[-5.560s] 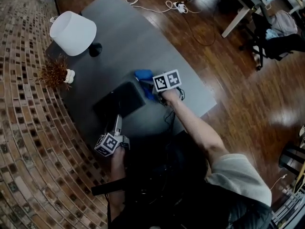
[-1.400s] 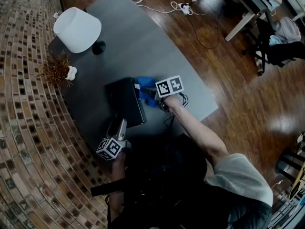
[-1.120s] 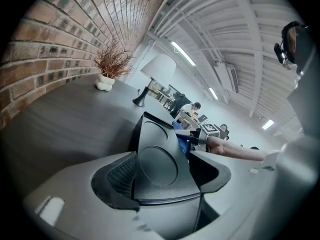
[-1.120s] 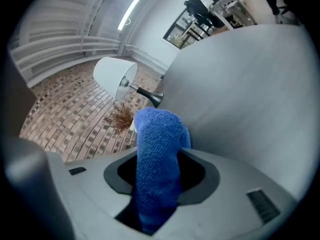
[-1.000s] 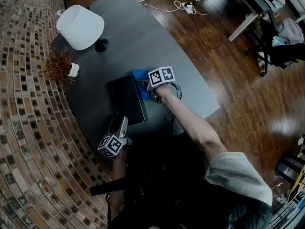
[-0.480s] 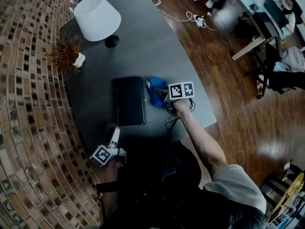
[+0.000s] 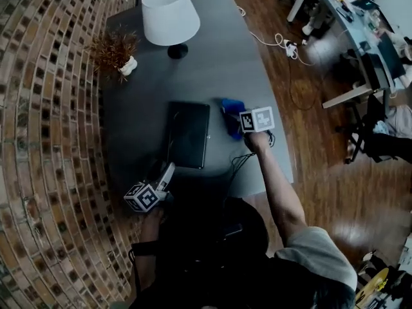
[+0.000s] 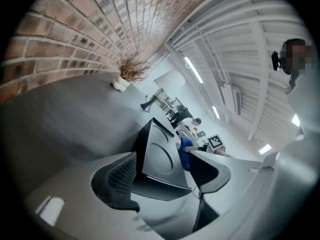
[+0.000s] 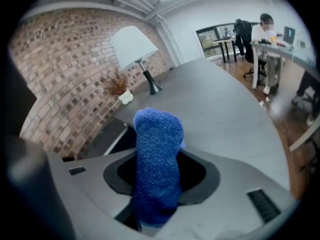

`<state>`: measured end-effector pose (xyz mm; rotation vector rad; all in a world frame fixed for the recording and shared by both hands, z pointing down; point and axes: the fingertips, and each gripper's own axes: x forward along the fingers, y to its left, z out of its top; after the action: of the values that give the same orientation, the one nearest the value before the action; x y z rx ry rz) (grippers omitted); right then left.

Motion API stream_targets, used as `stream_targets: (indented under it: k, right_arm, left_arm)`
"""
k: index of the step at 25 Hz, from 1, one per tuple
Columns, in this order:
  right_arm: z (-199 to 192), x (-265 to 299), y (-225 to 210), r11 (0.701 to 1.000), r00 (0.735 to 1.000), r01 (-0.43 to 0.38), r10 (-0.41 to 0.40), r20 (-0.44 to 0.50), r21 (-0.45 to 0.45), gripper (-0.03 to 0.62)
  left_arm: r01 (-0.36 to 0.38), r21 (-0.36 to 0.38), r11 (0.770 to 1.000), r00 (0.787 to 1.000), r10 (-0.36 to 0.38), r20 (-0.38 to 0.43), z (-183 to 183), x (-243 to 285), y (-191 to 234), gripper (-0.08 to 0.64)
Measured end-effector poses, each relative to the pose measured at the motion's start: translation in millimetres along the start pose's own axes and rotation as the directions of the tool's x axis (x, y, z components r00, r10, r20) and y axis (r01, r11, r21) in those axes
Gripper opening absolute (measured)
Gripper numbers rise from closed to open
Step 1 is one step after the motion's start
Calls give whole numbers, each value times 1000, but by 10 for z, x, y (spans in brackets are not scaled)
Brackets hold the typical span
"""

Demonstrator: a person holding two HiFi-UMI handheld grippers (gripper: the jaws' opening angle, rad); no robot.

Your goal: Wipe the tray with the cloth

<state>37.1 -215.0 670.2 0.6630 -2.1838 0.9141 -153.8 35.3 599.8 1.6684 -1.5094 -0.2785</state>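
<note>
The cloth point(image 7: 230, 116) is gripped by the right fingers point(image 9: 204, 176), just eased slightly, beside the tray point(image 7: 188, 134) on the desk point(image 7: 225, 56); the left fingers point(image 8: 117, 181) are spread at its corner. Flat overlapping strokes should be drawn

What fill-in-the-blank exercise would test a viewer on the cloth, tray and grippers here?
1. The right gripper is shut on a ___ terry cloth.
2. In the head view, the black rectangular tray lies on the grey table to the ___ of that cloth.
3. The left gripper has its jaws ___, gripping nothing.
Missing words: blue; left; open.
</note>
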Motion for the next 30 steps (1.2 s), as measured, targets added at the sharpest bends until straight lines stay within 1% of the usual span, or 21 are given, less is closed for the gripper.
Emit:
stream_targets:
  k: [2,3,5,7,8,9,11,12,13,15,16,17,18,19,20,21,22,23,25,27,30]
  right_arm:
    - [-285,-239,-187,990,994,107,-109,-13,-95,187]
    - [-409,-363,-280,975,986,161,-165,-14,-154,192]
    - [-651,-555,-437,928,965,245,-261,-22,-281,196]
    - [-883,-630,-527,879,946,278,-320,-47,-387,213]
    - [-969,-655,-542,864,941,282,-334,-55,-416,239]
    - [-1031,-695,-544,857,938,285,-341,-59,-430,302]
    - [-1081,-831,-536,850,932,303,-359,-54,-432,404]
    - [-1066,-925,-530,841,924,327,-380,-41,-432,414]
    - [-1013,-1044,-514,821,911,367,-413,-12,-437,416]
    - [-785,-1325,-385,754,871,470,-481,102,-460,414]
    - [-645,-1417,-223,741,867,490,-470,167,-459,412]
    - [-533,-1414,17,778,891,455,-402,213,-434,388]
    - [-474,-1301,315,860,933,346,-276,230,-375,351]
    - [-467,-1100,628,945,968,171,-108,228,-280,350]
    - [-498,-854,914,986,974,-28,64,218,-165,350]
    - [-549,-609,1141,979,959,-193,201,201,-58,350]
    - [-614,-396,1300,956,942,-294,285,176,24,351]
    - [-689,-228,1404,936,933,-342,328,146,84,351]
    - [-798,-23,1539,908,922,-385,369,120,166,351]
    - [-798,57,1622,881,905,-424,402,143,209,360]
    - [-768,76,1668,872,889,-456,435,144,178,350]
  left_arm:
    - [19,71,997,1000,-18,-15,50,66,-6,313]
    - [41,92,995,999,-39,-29,56,108,-24,313]
    - [94,116,989,994,-86,-74,13,204,-79,313]
    - [142,123,982,984,-127,-122,-76,271,-176,313]
    - [160,128,979,980,-142,-141,-127,290,-238,306]
    - [173,140,975,976,-150,-159,-183,303,-301,301]
    - [202,169,965,965,-167,-203,-314,306,-417,301]
    - [219,182,959,958,-176,-225,-375,296,-461,301]
    - [232,195,953,952,-182,-246,-423,284,-490,301]
    - [245,217,945,946,-183,-268,-452,272,-499,301]
    - [242,219,945,948,-182,-262,-422,277,-478,301]
    - [234,215,948,953,-180,-243,-363,288,-439,301]
    - [226,205,952,959,-180,-217,-288,308,-391,301]
    - [221,192,956,964,-184,-193,-210,343,-344,301]
    - [223,179,958,966,-192,-175,-137,401,-307,301]
    - [232,165,959,965,-206,-164,-72,479,-292,301]
    - [247,150,957,962,-223,-159,-22,557,-300,297]
    - [263,137,955,957,-241,-160,5,612,-320,291]
    - [289,118,950,948,-267,-176,-10,632,-356,291]
    - [299,106,948,943,-277,-183,-34,603,-362,291]
    - [295,103,950,945,-274,-181,-59,565,-359,291]
